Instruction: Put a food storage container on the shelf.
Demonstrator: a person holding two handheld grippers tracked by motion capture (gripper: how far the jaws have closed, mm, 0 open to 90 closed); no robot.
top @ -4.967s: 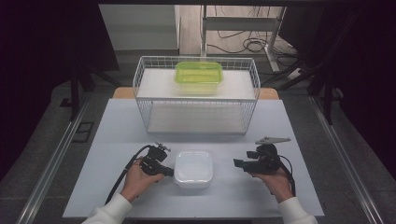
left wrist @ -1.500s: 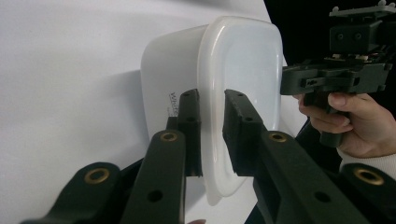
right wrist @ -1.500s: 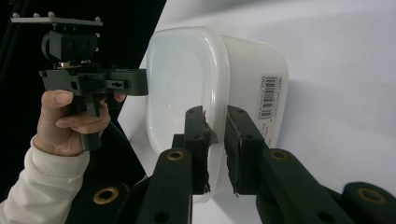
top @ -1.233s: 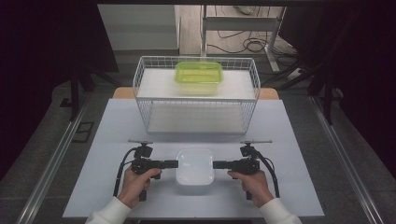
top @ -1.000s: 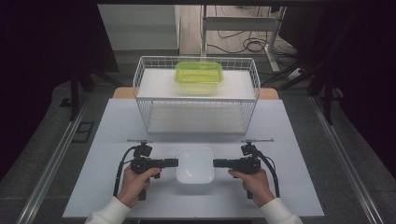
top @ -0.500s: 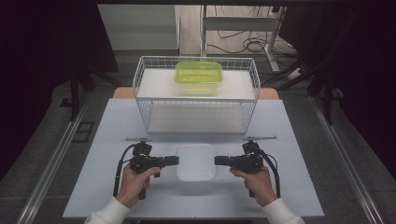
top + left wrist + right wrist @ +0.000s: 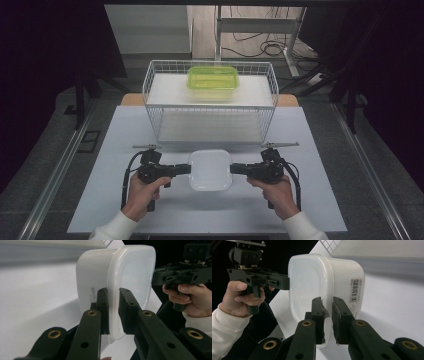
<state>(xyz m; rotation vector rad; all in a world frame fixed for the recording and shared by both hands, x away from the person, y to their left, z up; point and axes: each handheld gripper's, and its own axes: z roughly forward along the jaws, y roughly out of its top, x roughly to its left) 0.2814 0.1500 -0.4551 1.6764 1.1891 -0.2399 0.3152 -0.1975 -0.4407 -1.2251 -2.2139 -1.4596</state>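
In the lower middle of the high view I see the lidded tub [image 7: 210, 170] on the surface [image 7: 100, 200], with my left hand-held gripper [image 7: 186, 169] at its left edge and my right hand-held gripper [image 7: 234, 169] at its right edge. Above it, mid-frame, stands the wire basket [image 7: 155, 112], and a second container [image 7: 213, 78] sits on the basket's top, toward the upper centre.

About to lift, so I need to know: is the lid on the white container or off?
On. The lid covers the white container; both grippers' jaws pinch its rim from opposite sides.
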